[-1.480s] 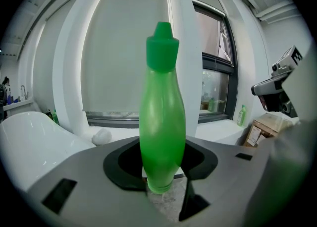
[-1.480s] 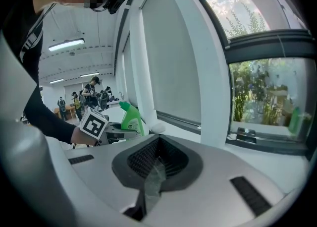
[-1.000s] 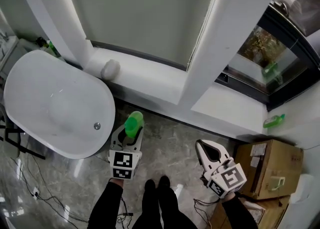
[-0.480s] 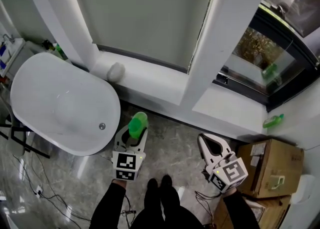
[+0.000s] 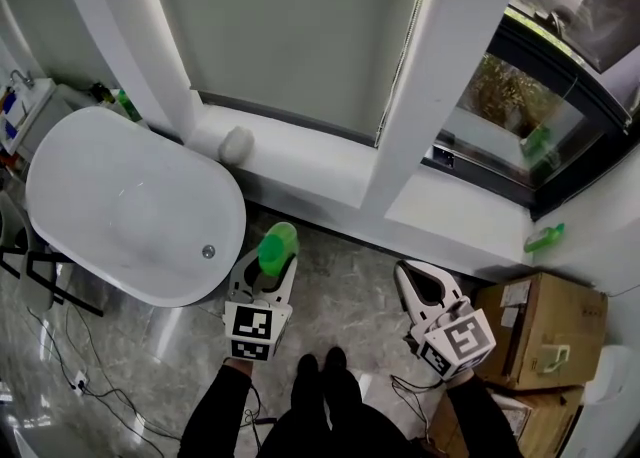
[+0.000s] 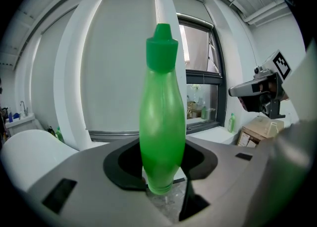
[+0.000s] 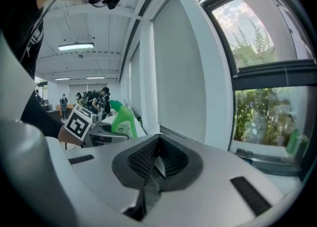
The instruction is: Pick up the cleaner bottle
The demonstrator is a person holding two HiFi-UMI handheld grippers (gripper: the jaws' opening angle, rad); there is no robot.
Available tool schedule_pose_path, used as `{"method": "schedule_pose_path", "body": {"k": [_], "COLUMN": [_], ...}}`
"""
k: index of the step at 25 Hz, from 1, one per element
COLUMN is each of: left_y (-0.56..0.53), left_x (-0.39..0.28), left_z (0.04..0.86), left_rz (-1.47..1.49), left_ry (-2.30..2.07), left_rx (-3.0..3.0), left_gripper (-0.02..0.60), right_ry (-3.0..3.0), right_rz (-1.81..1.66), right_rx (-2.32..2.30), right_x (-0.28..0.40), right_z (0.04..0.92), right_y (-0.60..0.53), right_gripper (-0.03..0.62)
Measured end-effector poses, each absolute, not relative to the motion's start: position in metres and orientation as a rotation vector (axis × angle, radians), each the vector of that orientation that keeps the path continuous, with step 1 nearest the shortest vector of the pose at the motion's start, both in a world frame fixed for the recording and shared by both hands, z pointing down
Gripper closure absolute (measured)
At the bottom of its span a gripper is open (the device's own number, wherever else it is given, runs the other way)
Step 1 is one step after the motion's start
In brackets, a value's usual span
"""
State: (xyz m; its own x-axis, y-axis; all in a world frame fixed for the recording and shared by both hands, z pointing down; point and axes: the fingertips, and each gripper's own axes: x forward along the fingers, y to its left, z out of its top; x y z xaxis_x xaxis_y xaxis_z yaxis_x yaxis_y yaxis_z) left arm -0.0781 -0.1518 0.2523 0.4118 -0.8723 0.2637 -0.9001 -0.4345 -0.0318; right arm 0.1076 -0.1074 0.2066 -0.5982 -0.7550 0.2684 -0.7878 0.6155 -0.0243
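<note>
Jaws of the left gripper [image 5: 263, 284] are set apart and pressed on the lower body of the cleaner bottle [image 5: 277, 246]; the white bathtub [image 5: 70, 171] is seen just to the left of this gripper. In the left gripper view the cleaner bottle [image 6: 161, 117] is shown dead centre between the two dark pads, its long axis upright and crossing the line along which the jaws point, its cap up and its base just below the pads; marbled floor is glimpsed under the base, so the bottle is judged to be lifted clear. No brand, label or writing can be read on its green body from this side; in the right gripper view a pale label patch is made out on it, too small to be read.

Further right, the right gripper [image 5: 423, 289] is held well apart from the bottle; its jaws are pressed together with nothing between them. The left hand is thus the nearer one, and the grip is judged to be already made; the right is not needed. On the window sill [image 5: 450, 216] a second green bottle [image 5: 545, 239] is left untouched; print on the cardboard box [image 5: 535, 331] cannot be read.
</note>
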Motion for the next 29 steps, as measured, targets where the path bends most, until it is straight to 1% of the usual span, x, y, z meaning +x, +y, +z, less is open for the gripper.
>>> {"method": "schedule_pose_path", "body": {"k": [29], "left_y": [-0.14], "left_x": [-0.072], "left_z": [0.234], "left_rz": [0.361], "left_ry": [-1.599], "left_rx": [2.574], "left_gripper": [0.396], "right_ry": [-2.567], "right_rz": [0.23], "right_rx": [1.26], "right_x": [0.11], "right_z": [0.214], "right_y": [-0.086], "right_gripper": [0.592]}}
